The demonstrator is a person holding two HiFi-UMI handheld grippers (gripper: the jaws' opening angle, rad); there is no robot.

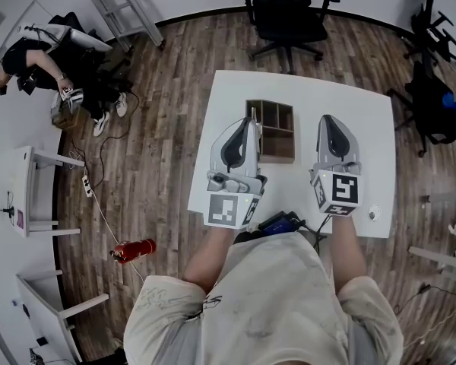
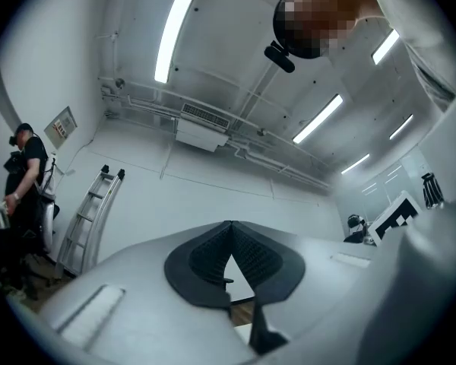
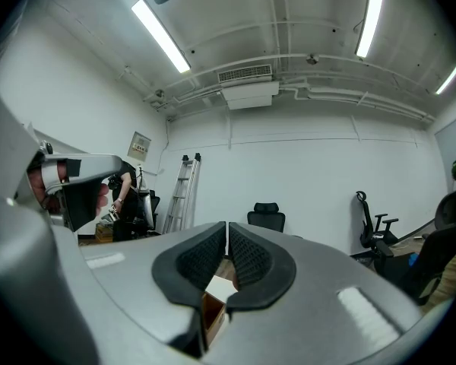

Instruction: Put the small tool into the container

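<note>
Table (image 1: pixel 365 128): container (image 1: pixel 272 131) sitting on it, left of centre | office chair (image 1: pixel 287 10) standing behind table | ladder (image 1: pixel 125 10) leaning far back-left | extinguisher (image 1: pixel 134 250) lying on floor, left of table

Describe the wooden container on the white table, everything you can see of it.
The wooden container is a shallow, open-topped brown box, roughly rectangular, lying flat near the middle of the white table. Thin dividers split its far part into several small compartments; the near part looks like one wider section. No contents show. The left gripper overlaps its left edge in the head view; contact cannot be told.
</note>
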